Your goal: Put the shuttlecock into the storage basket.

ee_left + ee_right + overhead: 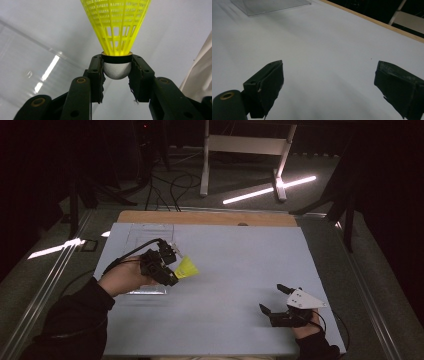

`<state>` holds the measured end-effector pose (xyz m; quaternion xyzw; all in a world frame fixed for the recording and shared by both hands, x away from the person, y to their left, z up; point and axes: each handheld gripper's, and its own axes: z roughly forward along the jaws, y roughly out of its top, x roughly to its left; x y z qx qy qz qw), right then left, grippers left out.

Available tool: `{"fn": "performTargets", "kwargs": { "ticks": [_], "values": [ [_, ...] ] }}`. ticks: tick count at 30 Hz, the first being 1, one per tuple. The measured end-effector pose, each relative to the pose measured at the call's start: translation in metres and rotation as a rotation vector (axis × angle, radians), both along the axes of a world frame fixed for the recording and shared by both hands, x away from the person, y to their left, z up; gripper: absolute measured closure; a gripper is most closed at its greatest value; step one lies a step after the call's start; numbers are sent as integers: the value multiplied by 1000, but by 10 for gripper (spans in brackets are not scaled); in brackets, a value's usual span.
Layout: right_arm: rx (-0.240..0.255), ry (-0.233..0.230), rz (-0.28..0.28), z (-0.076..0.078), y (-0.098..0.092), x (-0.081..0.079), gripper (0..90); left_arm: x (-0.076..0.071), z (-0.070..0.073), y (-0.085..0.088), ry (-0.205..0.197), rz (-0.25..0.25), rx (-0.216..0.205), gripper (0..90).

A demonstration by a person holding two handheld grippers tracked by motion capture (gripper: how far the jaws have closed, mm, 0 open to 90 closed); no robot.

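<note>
My left gripper pinches a yellow shuttlecock by its base: in the left gripper view the two black pads press on either side of the white rounded cork just under its dark band, and the yellow mesh skirt fans away from me, its wide end cut off by the top of the picture. From above, the shuttlecock hangs off the table, toward its left edge and about midway between near and far, skirt pointing right. Under and behind my left hand lies a clear plastic sheet or tray, hard to make out against the pale surface; I cannot tell its depth. My right gripper sits near the near right corner, jaws spread wide with nothing between them, just bare table. My sleeves are cut off by the bottom edge
</note>
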<state>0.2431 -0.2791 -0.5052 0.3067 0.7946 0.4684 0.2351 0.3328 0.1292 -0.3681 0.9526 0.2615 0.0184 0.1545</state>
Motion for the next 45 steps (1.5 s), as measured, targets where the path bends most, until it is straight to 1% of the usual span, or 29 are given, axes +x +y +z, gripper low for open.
{"fn": "performTargets", "kwargs": {
  "ticks": [3,6,7,8,10,11,12,13,14,15,17,18,20,21,22,24,25,26,29,32,33,36,38,40,45],
  "values": [
    [0,0,1,0,0,0,89,2,3,10,-16,20,0,661],
    [0,0,1,0,0,0,89,4,6,21,-49,36,-10,661],
    [1,0,1,0,0,0,89,5,7,25,-59,51,-18,661],
    [2,1,1,0,0,0,89,6,8,30,-63,58,-17,661],
    [6,4,0,0,0,0,89,8,9,39,-58,76,-29,661],
    [3,3,1,0,0,0,89,8,10,42,-55,76,-26,661],
    [3,2,3,0,0,0,89,9,10,46,-57,90,-26,661],
    [3,2,3,0,0,0,89,10,11,50,-50,101,-24,661],
    [2,2,3,-1,0,0,89,10,12,53,-54,97,-16,661],
    [2,2,3,-1,0,0,89,10,12,56,-51,116,-20,661],
    [2,2,3,-1,0,0,89,11,12,63,-54,119,-4,661],
    [2,2,3,0,0,0,89,12,12,67,-50,136,-5,661],
    [2,4,2,-1,0,0,89,12,12,74,-51,145,0,662],
    [1,2,3,-1,0,0,89,12,12,78,-49,165,-4,661],
    [1,2,4,-1,0,0,89,12,12,81,-53,164,5,662],
    [1,2,3,-1,1,1,89,13,12,88,-46,189,4,662],
    [0,2,4,-1,1,1,89,12,12,91,-55,187,10,662],
    [-1,1,4,-1,1,1,89,12,13,94,-52,201,5,662],
    [-1,0,4,-1,1,1,89,12,13,103,-65,220,17,662],
    [-1,-1,5,-1,1,0,89,13,10,111,-60,240,15,662],
    [-1,0,5,-1,1,1,89,13,9,113,-59,235,17,662],
    [-2,2,5,-1,1,1,89,15,4,119,-58,242,30,662],
    [-3,3,6,-1,1,1,89,16,1,123,-55,243,28,662],
    [-3,4,6,-1,1,1,89,19,-1,128,-51,252,17,662],
    [-3,5,5,-1,1,1,89,21,-8,133,-45,260,19,662]
  ]
}}
